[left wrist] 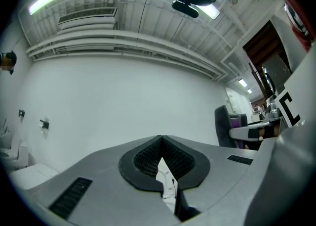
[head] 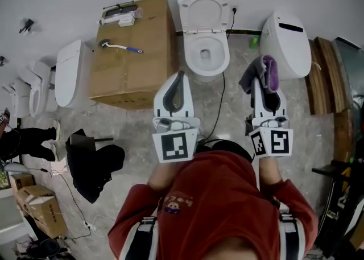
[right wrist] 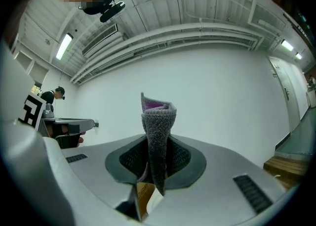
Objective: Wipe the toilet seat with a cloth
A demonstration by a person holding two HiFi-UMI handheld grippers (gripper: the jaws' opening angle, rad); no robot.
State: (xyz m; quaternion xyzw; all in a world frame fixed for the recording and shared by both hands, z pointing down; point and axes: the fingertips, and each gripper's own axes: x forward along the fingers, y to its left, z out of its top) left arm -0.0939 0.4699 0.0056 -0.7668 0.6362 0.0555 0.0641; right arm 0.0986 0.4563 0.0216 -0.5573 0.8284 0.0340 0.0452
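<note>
Approaching the toilet point(head: 205, 54) that stands at the far edge of the floor against the wall, between a cardboard box point(head: 133, 48) and a second, closed toilet point(head: 287, 42); wiping has not yet begun. The right gripper point(head: 260, 85) has its jaws clamped on a folded cloth point(right wrist: 158, 131), grey outside and purple inside, which stands up past the fingertips and hangs clear of every surface, well short of the bowl. The left gripper point(head: 180, 77) has its jaws pressed together with nothing between them. Both grippers are held out in front of the chest, side by side and roughly level, their tips aimed at the wall and their marker cubes nearest the body; the left one lines up with the bowl, while the right one points at the bare floor between the two toilets. The lid is raised against the tank, and the seat may be raised with it, though this steep view does not settle that. To do the step well, the right gripper should probably swing towards the bowl and tip downward so that the free fold of cloth, not the hard jaw tips, meets the seat; the grip should stay firm and the strokes should follow the ring. The left gripper is best kept clear of the rim and of the cable point(head: 223, 99) trailing across the floor.
</note>
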